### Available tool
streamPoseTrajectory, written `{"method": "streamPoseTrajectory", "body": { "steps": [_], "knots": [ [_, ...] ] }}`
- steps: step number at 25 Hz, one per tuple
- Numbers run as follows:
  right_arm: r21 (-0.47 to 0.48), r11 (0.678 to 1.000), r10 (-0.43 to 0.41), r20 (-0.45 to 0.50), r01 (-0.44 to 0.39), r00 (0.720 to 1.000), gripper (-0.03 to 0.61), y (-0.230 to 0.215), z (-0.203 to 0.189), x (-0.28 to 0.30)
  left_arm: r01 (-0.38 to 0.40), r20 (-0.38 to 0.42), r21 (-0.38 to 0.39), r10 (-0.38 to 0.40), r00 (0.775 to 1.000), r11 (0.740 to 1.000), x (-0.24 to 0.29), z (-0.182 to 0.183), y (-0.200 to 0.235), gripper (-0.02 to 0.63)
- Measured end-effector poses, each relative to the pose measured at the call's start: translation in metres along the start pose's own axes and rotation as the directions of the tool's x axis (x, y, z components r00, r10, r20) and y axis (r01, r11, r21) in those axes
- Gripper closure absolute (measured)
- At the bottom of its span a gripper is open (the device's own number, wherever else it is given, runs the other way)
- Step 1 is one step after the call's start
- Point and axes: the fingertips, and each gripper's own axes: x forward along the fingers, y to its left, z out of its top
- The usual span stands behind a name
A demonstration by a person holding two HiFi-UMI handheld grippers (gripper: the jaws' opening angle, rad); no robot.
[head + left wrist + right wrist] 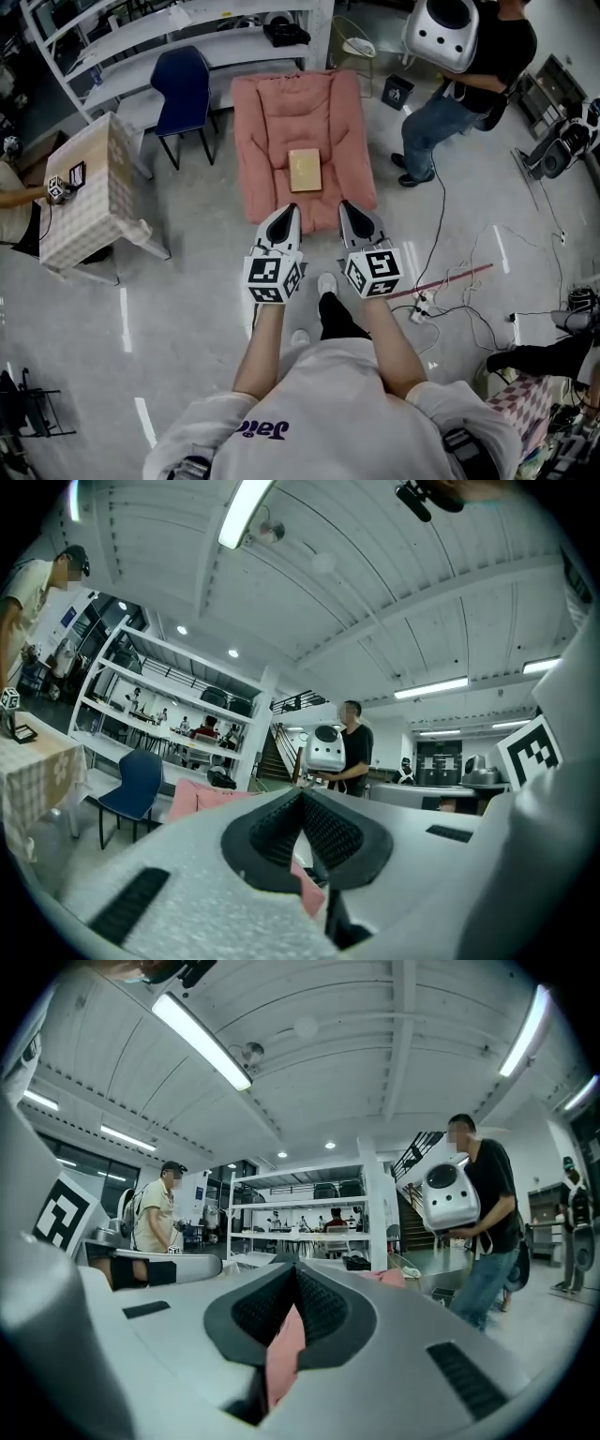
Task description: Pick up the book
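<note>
The pink cushion chair (272, 122) carries the book (304, 171) flat at the middle of its seat. The left gripper (287, 214) and right gripper (349, 212) hover closed and empty over the chair's near edge. Best to open the jaws before reaching the book's side edges.

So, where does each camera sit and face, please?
Head view: on wearer's head, steeply down at the book on the cushion; forearms, left claw, right claw show.
Left gripper view: on left claw, level toward shelving; shut jaws show.
Right gripper view: likewise, on right claw.
Shared: both see a bystander carrying a white pod.
</note>
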Motion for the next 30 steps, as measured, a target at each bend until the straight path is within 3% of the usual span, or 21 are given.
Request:
{"method": "streamPoseTrajectory", "body": {
  "steps": [7,16,23,30],
  "knots": [
    [0.028,0.997,0.072,0.025,-0.073,0.997,0.566,-0.022,0.002,0.074,-0.041,0.003,0.035,0.041,0.999,0.999,0.058,0.009,0.034,0.598],
    [0.04,0.99,0.133,0.078,-0.136,0.988,0.566,-0.098,0.034,0.162,-0.1,0.026,0.067,0.099,0.995,0.993,0.162,0.031,0.053,0.598],
    [0.1,0.983,0.146,0.062,-0.152,0.987,0.566,-0.157,0.011,0.206,-0.131,0.01,0.114,0.131,0.991,0.985,0.226,0.018,0.055,0.598],
    [0.14,0.979,0.149,0.01,-0.149,0.989,0.566,-0.182,-0.02,0.235,-0.166,-0.053,0.108,0.173,0.984,0.98,0.256,-0.009,0.077,0.598]
  ]
}}
